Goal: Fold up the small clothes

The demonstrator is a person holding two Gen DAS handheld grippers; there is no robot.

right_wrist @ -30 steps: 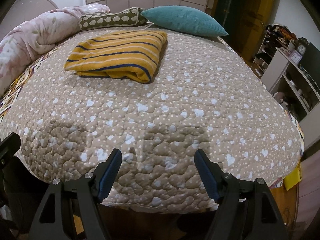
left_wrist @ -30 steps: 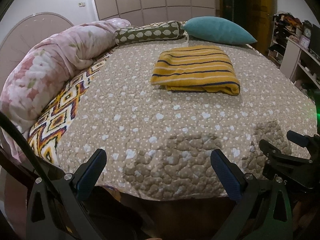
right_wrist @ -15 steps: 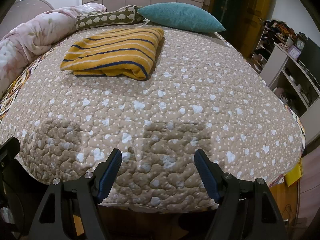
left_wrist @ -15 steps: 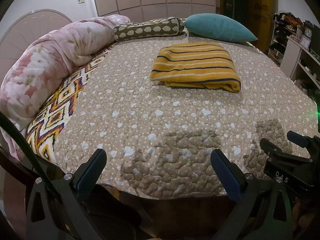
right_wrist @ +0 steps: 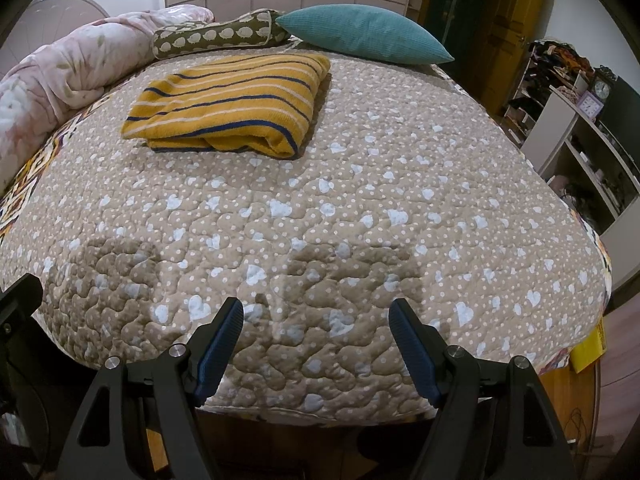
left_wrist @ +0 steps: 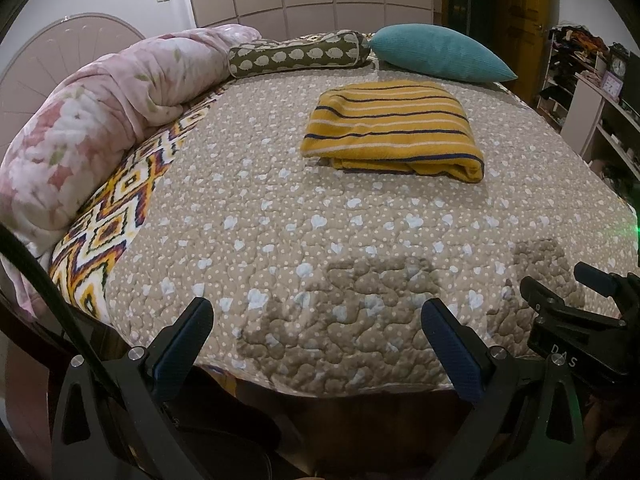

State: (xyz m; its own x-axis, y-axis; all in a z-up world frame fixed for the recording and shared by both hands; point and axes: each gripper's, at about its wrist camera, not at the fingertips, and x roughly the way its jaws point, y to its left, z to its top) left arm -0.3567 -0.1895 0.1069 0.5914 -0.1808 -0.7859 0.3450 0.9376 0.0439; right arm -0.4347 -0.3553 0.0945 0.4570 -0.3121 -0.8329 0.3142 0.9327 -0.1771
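Observation:
A yellow garment with dark and white stripes (left_wrist: 394, 132) (right_wrist: 228, 106) lies folded into a thick rectangle on the far half of the bed. My left gripper (left_wrist: 318, 312) hangs over the bed's near edge, jaws wide apart, nothing between them. My right gripper (right_wrist: 316, 310) is likewise open and empty above the near edge, well short of the garment. In the left wrist view the right gripper's black body (left_wrist: 576, 316) shows at the right edge.
The bed carries a beige quilt with white hearts (left_wrist: 320, 232) (right_wrist: 360, 200). A pink floral duvet (left_wrist: 100, 120) is bunched along the left, with a patterned bolster (left_wrist: 296, 54) and a teal pillow (left_wrist: 436, 56) at the head. Shelves (right_wrist: 580, 128) stand to the right.
Both views have tilted slightly, so the garment sits a little higher in the frames. The garment itself has not moved and both grippers stay open.

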